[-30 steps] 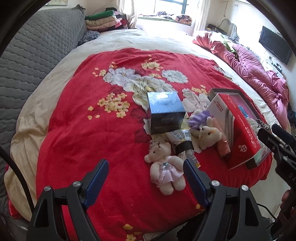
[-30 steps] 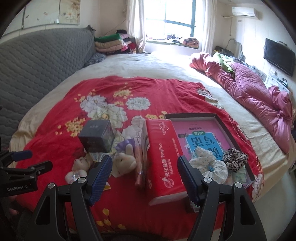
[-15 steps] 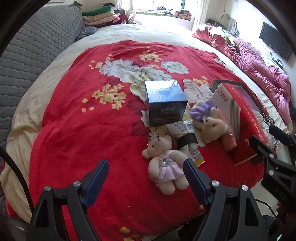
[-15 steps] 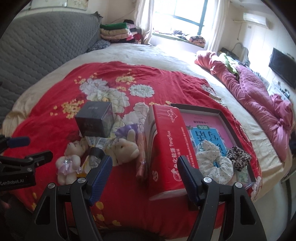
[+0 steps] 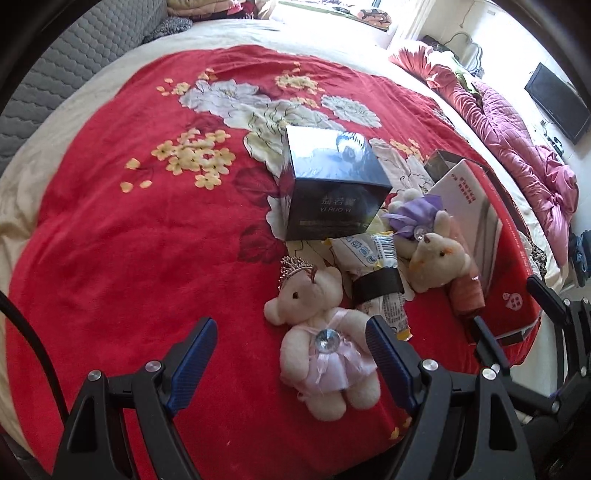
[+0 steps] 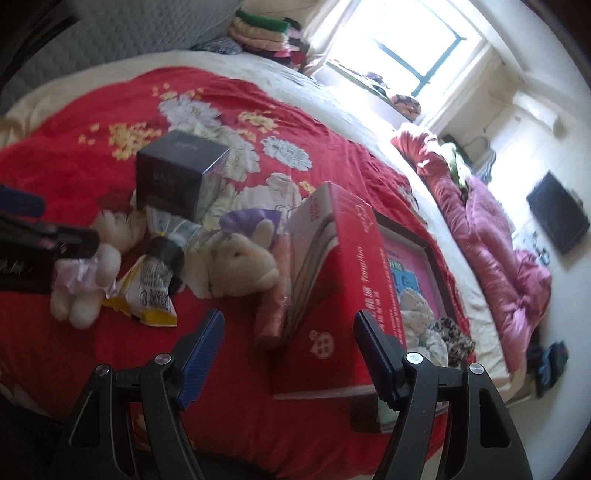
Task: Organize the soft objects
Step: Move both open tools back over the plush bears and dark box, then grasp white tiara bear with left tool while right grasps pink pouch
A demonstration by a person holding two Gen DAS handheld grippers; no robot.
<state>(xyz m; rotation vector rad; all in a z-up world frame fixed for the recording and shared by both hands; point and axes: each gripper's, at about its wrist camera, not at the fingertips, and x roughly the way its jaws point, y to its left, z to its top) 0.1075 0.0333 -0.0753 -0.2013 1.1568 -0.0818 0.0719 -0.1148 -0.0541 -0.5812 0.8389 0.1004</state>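
Observation:
A cream teddy bear in a pink dress and crown (image 5: 321, 347) lies on the red flowered blanket (image 5: 129, 240). My open left gripper (image 5: 290, 325) hangs just over it, the bear's body near the right finger. A second bear with a purple bow (image 6: 240, 266) lies beside snack packets (image 6: 147, 291) and a dark box (image 5: 332, 184). My right gripper (image 6: 291, 317) is open and empty above the blanket, in front of a red tissue pack (image 6: 351, 266). White (image 6: 417, 314) and leopard (image 6: 456, 338) scrunchies lie in a dark-framed tray (image 6: 432, 258).
A rolled pink cloth (image 6: 275, 295) leans against the red pack. A crumpled magenta quilt (image 6: 498, 251) runs along the bed's right side. A grey padded headboard (image 5: 74, 55) stands at the left and folded clothes (image 6: 258, 29) are stacked by the window.
Both grippers have come down toward the bed, so everything looks larger. The left one now hovers over the pink-dress bear. The right one has rolled, tilting its view. Neither pair of jaws has moved.

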